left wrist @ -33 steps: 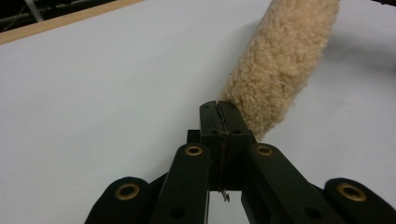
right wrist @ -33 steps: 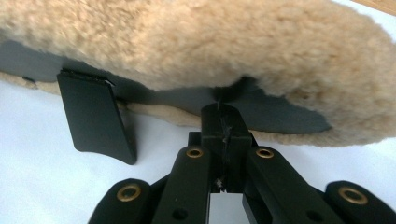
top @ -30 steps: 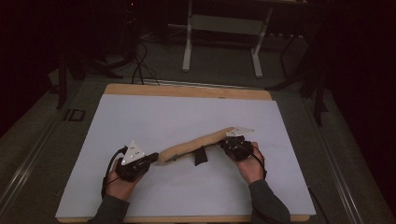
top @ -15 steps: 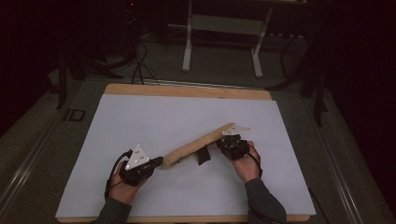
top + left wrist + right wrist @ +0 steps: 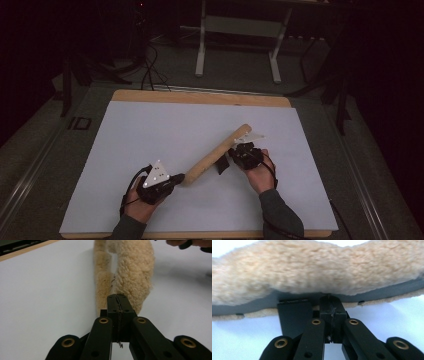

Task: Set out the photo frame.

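Note:
A long tan fleece strip [image 5: 215, 155] lies slantwise on the white table top [image 5: 150, 130], its far end toward the right. My left gripper [image 5: 176, 178] is shut on the strip's near left end; in the left gripper view the closed jaws [image 5: 117, 298] pinch the folded fleece [image 5: 135, 272]. My right gripper [image 5: 234, 154] is shut on the strip's long edge near its middle. In the right gripper view the closed jaws [image 5: 329, 300] bite the grey lining under the fleece [image 5: 312, 267], beside a black tab [image 5: 294, 315] that hangs from it [image 5: 220, 165].
The white sheet covers a wooden board whose bare edge [image 5: 200, 97] runs along the far side. Beyond it stand a metal frame's legs [image 5: 200, 50] and cables on the dark floor [image 5: 145, 70]. A hand [image 5: 190, 243] shows far off in the left gripper view.
My left gripper has slid toward the near edge and a little right, drawing the strip's end along. The strip now lies at a steeper slant. The right gripper has barely moved.

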`<state>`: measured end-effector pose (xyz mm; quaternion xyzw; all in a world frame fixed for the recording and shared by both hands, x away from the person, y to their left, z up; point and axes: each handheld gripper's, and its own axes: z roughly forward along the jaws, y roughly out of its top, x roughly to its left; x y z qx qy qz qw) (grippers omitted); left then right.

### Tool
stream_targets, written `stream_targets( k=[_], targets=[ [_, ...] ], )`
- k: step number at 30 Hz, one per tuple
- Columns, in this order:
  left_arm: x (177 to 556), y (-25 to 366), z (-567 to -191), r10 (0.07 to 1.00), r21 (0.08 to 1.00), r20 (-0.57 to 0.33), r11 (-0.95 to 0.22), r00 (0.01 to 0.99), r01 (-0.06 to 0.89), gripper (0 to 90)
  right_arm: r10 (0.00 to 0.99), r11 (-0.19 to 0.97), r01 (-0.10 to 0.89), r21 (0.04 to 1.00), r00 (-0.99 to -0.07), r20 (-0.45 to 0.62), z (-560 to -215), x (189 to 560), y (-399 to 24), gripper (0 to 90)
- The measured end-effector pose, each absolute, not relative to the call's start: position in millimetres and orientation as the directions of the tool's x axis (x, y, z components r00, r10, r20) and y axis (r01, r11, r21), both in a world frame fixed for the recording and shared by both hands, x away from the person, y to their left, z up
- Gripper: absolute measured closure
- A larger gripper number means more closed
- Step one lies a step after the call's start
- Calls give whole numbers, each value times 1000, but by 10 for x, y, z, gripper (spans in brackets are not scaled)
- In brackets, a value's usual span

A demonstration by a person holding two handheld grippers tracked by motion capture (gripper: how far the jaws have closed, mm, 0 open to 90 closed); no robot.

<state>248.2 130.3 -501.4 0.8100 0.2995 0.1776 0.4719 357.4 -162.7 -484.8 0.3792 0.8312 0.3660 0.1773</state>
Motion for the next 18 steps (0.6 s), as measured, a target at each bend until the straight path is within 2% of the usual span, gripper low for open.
stream_targets(
  k=[18],
  targets=[
    [2437,1045,-5011,597,869,27,-410,801,276,900,742,460,489,742,-671,-18,-4861,3554,-1540,900]
  ],
)
